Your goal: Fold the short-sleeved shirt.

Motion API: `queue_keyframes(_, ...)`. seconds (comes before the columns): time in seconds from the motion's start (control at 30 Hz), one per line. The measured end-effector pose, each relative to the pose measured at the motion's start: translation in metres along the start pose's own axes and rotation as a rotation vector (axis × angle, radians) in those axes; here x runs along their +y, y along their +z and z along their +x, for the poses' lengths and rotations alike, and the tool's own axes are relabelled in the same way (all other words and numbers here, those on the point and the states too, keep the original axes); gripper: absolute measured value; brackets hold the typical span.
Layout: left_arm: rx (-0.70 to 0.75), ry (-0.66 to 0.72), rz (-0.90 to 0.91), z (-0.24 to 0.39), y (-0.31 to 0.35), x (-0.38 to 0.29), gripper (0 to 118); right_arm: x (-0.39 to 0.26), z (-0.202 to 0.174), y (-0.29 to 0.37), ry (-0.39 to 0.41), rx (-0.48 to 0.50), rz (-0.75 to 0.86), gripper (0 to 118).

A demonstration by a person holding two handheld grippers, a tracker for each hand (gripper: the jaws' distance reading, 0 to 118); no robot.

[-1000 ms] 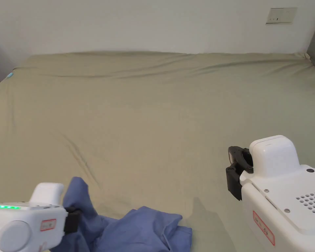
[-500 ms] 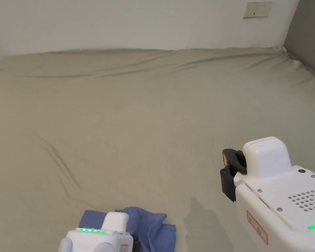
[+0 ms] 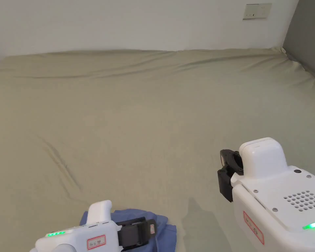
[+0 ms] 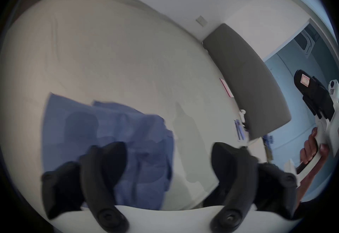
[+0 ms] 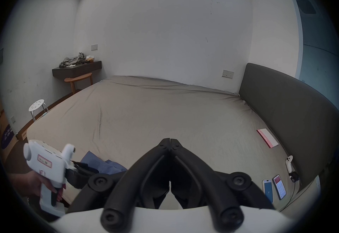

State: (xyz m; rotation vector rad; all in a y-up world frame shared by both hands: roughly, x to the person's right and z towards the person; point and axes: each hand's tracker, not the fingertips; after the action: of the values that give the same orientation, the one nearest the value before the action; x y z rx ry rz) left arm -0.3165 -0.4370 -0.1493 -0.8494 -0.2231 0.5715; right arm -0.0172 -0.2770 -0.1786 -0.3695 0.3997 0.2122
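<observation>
Left gripper view: the left gripper's [image 4: 168,160] jaws gape wide over the crumpled blue shirt [image 4: 102,138] on the bed [image 4: 113,57]. Soft and limp, it likely grips best by a hem. The right gripper's [image 5: 170,140] jaws meet, empty.

The left claw [image 4: 168,156] has let go of the blue shirt [image 4: 102,138] (jaws now spread).

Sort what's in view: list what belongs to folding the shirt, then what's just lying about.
For the job:
- blue shirt, crumpled at the bed's near edge
- left claw, open over it
- right claw, shut, empty
- bed

Lying about:
- two phones
- white controller
- pink booklet
- white stool
</observation>
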Motion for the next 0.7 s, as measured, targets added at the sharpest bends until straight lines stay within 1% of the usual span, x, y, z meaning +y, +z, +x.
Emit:
queue_keyframes(0.03, 0.053, -0.030, 0.019, -0.002, 0.004, -0.001, 65, 0.001, 0.000, 0.001, 0.000, -0.001, 0.001, 0)
queue_keyframes(0.07, 0.115, -0.063, 0.024, -0.004, 0.004, -0.002, 34, 0.001, 0.000, 0.002, 0.000, -0.002, 0.002, 0)
queue_keyframes(0.1, 0.170, -0.086, 0.022, -0.006, 0.002, -0.005, 9, 0.002, -0.001, 0.003, 0.000, -0.003, 0.004, 0)
queue_keyframes(0.13, 0.239, -0.105, 0.012, -0.009, 0.000, -0.010, 4, 0.002, -0.001, 0.004, 0.000, -0.004, 0.006, 0)
queue_keyframes(0.23, 0.246, -0.164, 0.027, -0.009, -0.013, -0.025, 1, 0.003, -0.004, 0.007, 0.008, -0.001, 0.012, 0)
queue_keyframes(0.3, 0.263, -0.228, 0.000, -0.002, -0.028, -0.035, 1, 0.002, -0.006, 0.007, 0.017, 0.000, 0.011, 0)
queue_keyframes(0.4, 0.234, -0.289, -0.026, 0.015, -0.051, -0.049, 1, 0.000, -0.006, 0.007, 0.029, -0.007, 0.004, 0)
queue_keyframes(0.5, 0.288, -0.374, -0.037, 0.031, -0.070, -0.062, 1, -0.002, -0.004, 0.007, 0.028, -0.010, -0.003, 0)
queue_keyframes(0.6, 0.330, -0.401, -0.017, 0.045, -0.074, -0.067, 1, -0.004, 0.000, 0.007, 0.030, -0.018, -0.007, 0)
queue_keyframes(0.63, 0.383, -0.413, -0.027, 0.050, -0.076, -0.068, 1, -0.004, 0.002, 0.006, 0.027, -0.020, -0.010, 0)
queue_keyframes(0.7, 0.398, -0.422, -0.018, 0.058, -0.078, -0.071, 1, -0.005, 0.004, 0.003, 0.022, -0.023, -0.014, 0)
